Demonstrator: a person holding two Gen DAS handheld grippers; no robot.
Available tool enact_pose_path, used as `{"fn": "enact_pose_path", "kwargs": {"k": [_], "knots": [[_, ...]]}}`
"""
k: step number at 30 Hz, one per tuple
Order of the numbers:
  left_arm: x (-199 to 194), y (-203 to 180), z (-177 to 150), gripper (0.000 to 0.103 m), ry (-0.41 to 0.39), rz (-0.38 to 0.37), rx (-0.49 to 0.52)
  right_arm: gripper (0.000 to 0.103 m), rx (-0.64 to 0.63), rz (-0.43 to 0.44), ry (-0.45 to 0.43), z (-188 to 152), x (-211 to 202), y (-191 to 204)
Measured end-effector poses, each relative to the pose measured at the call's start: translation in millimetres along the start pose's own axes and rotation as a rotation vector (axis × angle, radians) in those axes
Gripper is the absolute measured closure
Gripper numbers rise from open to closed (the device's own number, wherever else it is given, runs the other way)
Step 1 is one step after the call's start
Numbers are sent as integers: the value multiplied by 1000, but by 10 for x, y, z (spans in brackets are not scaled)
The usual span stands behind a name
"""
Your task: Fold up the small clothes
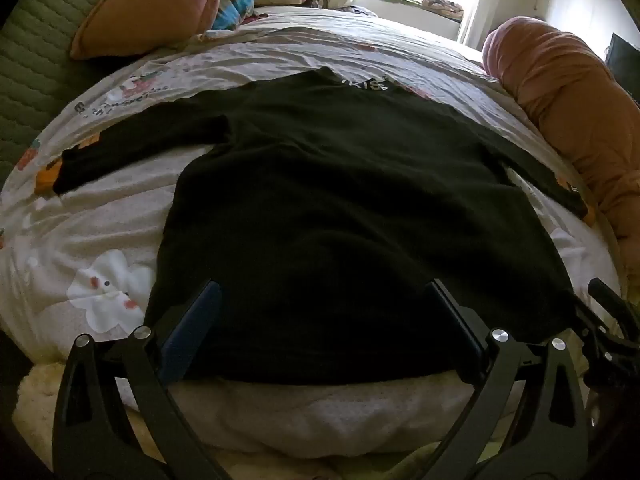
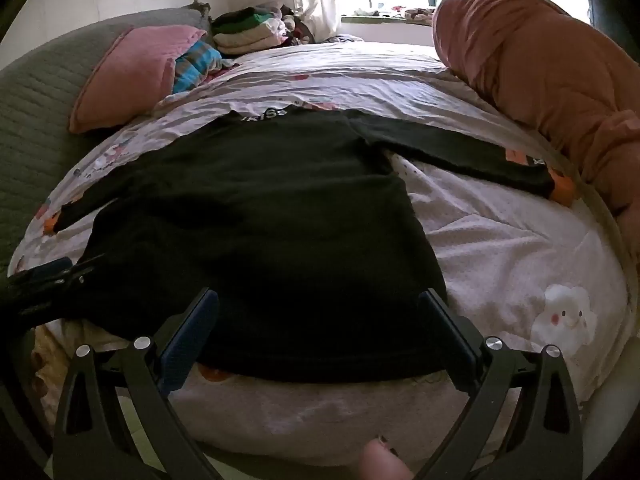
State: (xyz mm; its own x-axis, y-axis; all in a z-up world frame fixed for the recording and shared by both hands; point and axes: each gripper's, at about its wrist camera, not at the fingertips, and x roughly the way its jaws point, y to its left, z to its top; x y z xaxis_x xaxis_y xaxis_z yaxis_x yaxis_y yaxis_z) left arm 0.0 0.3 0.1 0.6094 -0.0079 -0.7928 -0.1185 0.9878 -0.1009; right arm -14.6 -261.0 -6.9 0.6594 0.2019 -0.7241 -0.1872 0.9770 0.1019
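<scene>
A small black long-sleeved top (image 1: 340,208) lies flat on the bed, collar with white lettering at the far end, both sleeves spread sideways. It also shows in the right wrist view (image 2: 260,220). My left gripper (image 1: 324,292) is open, its fingers wide apart over the near hem. My right gripper (image 2: 320,300) is open, also over the near hem. The right gripper shows at the right edge of the left wrist view (image 1: 608,320). The left gripper shows at the left edge of the right wrist view (image 2: 44,276).
The white printed bedsheet (image 1: 100,240) covers the bed. A pink pillow (image 1: 156,4) and a stack of folded clothes (image 2: 248,30) sit at the far left. A rolled orange-pink quilt (image 2: 540,60) runs along the right side. A window is behind.
</scene>
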Motion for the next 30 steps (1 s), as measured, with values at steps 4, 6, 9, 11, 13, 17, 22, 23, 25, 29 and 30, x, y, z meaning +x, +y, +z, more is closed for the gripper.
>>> {"fn": "enact_pose_path", "kwargs": {"k": [4, 6, 9, 11, 13, 17, 22, 23, 25, 29, 30], "knots": [[-3, 0, -1, 8, -5, 2, 2, 4, -7, -8, 7, -3, 19, 21], [-3, 0, -1, 8, -6, 2, 2, 4, -5, -11, 6, 6, 30, 27], [-4, 1, 0, 8, -7, 1, 2, 4, -17, -5, -7, 17, -37, 30], [-33, -2, 21, 8, -8, 0, 4, 4, -16, 0, -3, 45, -20, 37], [-35, -2, 24, 8, -7, 1, 4, 4, -14, 4, -16, -12, -39, 50], [-37, -10, 22, 8, -6, 3, 4, 4, -14, 5, -20, -12, -49, 62], [-36, -12, 16, 8, -8, 4, 6, 4, -15, 7, -20, -14, -48, 57], [-33, -11, 20, 8, -9, 4, 6, 4, -17, 6, -20, -15, -50, 63], [-32, -8, 17, 8, -9, 3, 5, 4, -16, 7, -22, -13, -51, 71], [-34, -7, 19, 8, -10, 4, 5, 4, -18, 7, -24, -6, -53, 95], [-35, -8, 22, 8, -8, 4, 5, 4, -19, 6, -23, -8, -52, 96]]}}
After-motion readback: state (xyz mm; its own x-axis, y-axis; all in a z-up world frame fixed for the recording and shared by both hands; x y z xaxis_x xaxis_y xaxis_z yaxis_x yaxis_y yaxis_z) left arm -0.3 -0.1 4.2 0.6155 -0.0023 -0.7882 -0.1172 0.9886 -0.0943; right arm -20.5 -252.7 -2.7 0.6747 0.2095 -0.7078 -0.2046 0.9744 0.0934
